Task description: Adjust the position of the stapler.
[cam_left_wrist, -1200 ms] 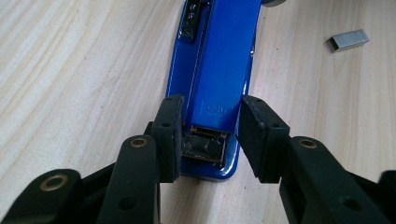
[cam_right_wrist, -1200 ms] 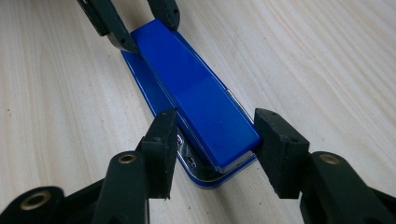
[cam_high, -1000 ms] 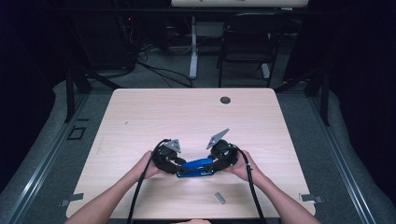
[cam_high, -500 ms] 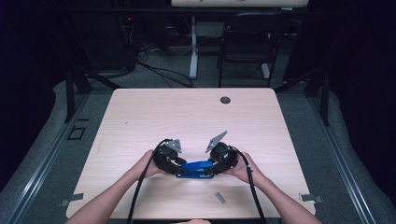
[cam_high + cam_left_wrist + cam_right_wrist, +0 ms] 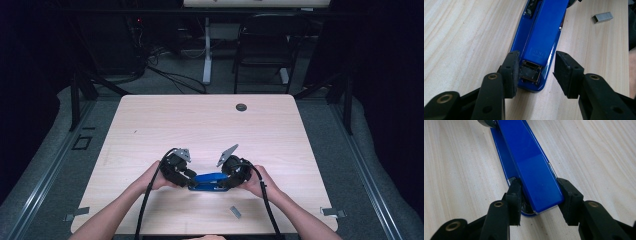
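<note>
Two tools meet at one stapler [image 5: 209, 181], which lies flat on the desk [image 5: 210, 130] near your edge, long axis running left to right between your hands. A strip of staples [image 5: 235, 212] lies apart from it, nearer you, also seen at the top right of the left gripper view [image 5: 602, 18].

Left tool [image 5: 186, 177]: set over the hinge end of the stapler [image 5: 541, 42]. Its jaws have just been opening; one pad [image 5: 510, 72] rests against the stapler's side, while the other pad [image 5: 565, 72] stands clear with bare desk showing in the gap. Read it as apart, with the stapler between the jaws but not clamped.

Right tool [image 5: 226, 181]: set over the opposite, nose end of the stapler [image 5: 531, 170]. Both pads [image 5: 571, 195] bear on the sides of the blue body, so this tool is clamped on the stapler.

Hazards from here, as a judgement:
- With your left tool loosened, the stapler hangs on one grip alone. If you lift or twist with the right, the hinge end may swing or drag across the desk.
- The right pads sit close to the tip of a smooth, glossy body. A pull along its length could let it slide out of the jaws.
- If your left tool closes again off centre, its one touching pad will push the stapler sideways and skew it in the right grip.
- A wide sweep toward you could knock the staples off the desk edge.
</note>
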The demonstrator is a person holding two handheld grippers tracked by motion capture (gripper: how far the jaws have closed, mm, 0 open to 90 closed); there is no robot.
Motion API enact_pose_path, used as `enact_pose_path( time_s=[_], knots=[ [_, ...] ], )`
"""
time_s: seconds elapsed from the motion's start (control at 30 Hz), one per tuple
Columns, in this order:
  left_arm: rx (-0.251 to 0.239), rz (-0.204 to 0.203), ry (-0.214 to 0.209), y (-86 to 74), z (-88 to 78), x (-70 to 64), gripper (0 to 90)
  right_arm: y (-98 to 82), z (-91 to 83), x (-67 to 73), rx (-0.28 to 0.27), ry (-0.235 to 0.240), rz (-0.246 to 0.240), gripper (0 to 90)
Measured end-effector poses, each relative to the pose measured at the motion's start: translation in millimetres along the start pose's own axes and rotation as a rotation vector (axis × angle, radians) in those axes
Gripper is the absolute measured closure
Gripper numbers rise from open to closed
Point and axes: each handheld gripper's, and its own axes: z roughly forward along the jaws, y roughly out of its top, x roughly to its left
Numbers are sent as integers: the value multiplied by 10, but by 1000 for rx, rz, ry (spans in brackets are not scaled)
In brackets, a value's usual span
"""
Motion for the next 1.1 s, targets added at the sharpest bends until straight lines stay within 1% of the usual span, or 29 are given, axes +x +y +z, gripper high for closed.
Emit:
enact_pose_path(
  time_s=[0.03,0.07,0.1,0.17,0.23,0.27,0.3,0.33,0.37,0.43,0.53,0.7,0.73,0.77,0.87,0.93,1.0,1.07,1.1],
  knots=[
    [12,2,40,10,0,-19,551,-2,2,0,0,-1,1,583],
    [14,2,51,15,5,-23,546,3,-2,2,11,-11,-7,583],
    [16,6,57,20,8,-31,552,2,8,11,3,-13,0,583],
    [16,18,70,27,20,-52,560,6,11,18,8,-18,3,583],
    [21,39,88,42,37,-82,577,12,15,30,11,-28,8,581],
    [26,50,104,54,44,-98,579,16,16,37,14,-36,10,580],
    [23,51,112,58,60,-103,576,18,19,42,15,-42,15,579],
    [66,55,143,62,102,-102,558,20,20,45,16,-45,19,579],
    [51,67,145,44,124,-102,558,23,21,45,15,-48,25,581],
    [44,47,129,47,119,-75,563,32,30,49,19,-61,31,578],
    [52,63,135,53,119,-81,568,36,32,51,21,-63,43,577],
    [49,85,130,59,128,-68,576,43,42,63,20,-81,31,573],
    [56,103,139,72,137,-76,579,50,43,71,28,-96,17,572],
    [48,108,137,81,153,-81,582,59,49,89,42,-121,-8,571],
    [47,115,129,112,173,-71,583,62,49,96,39,-123,-7,570],
    [48,115,128,127,182,-69,583,66,43,88,46,-132,-18,569],
    [46,113,130,130,186,-74,583,67,44,87,47,-130,-21,568],
    [45,108,126,128,182,-68,578,60,41,73,38,-116,-27,564],
    [42,94,128,126,182,-67,558,52,26,44,34,-98,-10,502]
  ],
)
